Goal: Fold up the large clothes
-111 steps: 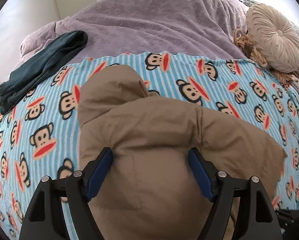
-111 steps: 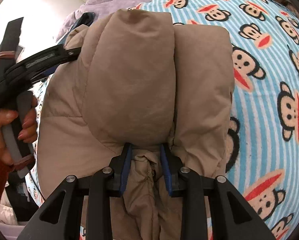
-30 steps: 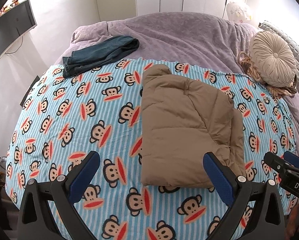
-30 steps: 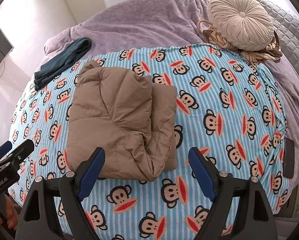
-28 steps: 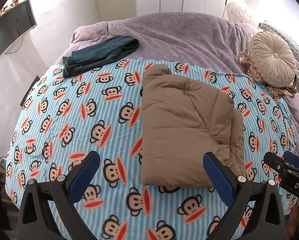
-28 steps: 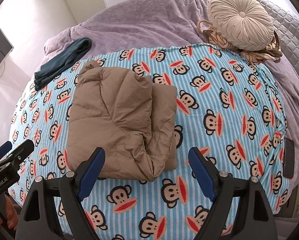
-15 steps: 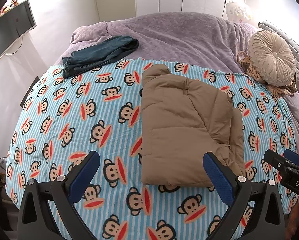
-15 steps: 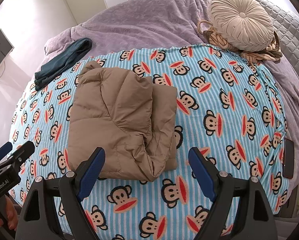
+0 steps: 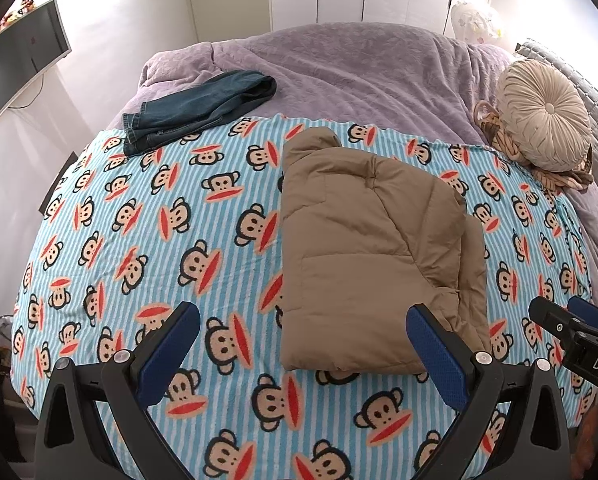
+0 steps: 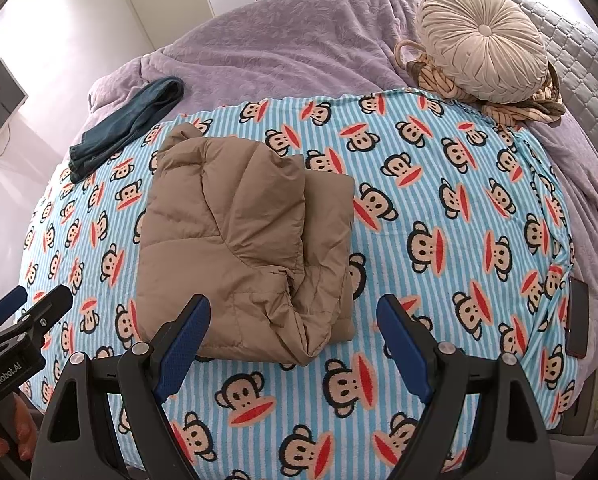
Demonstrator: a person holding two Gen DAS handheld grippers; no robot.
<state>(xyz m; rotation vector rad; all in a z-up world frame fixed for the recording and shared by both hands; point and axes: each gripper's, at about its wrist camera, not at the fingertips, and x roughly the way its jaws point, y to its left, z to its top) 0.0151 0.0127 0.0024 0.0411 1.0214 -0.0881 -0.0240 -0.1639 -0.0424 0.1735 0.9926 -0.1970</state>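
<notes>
Left tool (image 9: 301, 344): jaws spread wide, blue-padded fingers (image 9: 170, 346) holding nothing, raised above the near edge of the bed. Right tool (image 10: 293, 340): likewise spread wide and empty, its blue pads (image 10: 403, 344) clear of all fabric. Each tool appears at the margin of the other's view, the left one gripped by a hand (image 10: 7, 436) of which only the fingertips show.

Just beyond both tools lies the tan quilted puffer jacket (image 9: 369, 256), folded into a compact rectangular bundle, with a rumpled layer showing along its right and near edges. It rests on the light-blue striped blanket printed with cartoon monkey faces (image 9: 147, 232), touched by neither tool.

Farther back, folded dark blue jeans (image 9: 199, 106) straddle the blanket's far left edge and the lilac textured bedspread (image 9: 359, 68). At far right, a round pleated beige velvet cushion (image 10: 485, 50) sits on a woven basket (image 10: 425, 70). A dark flat phone-like object (image 10: 577, 324) lies at the blanket's right margin. A wall-mounted screen (image 9: 19, 60) hangs at left.
</notes>
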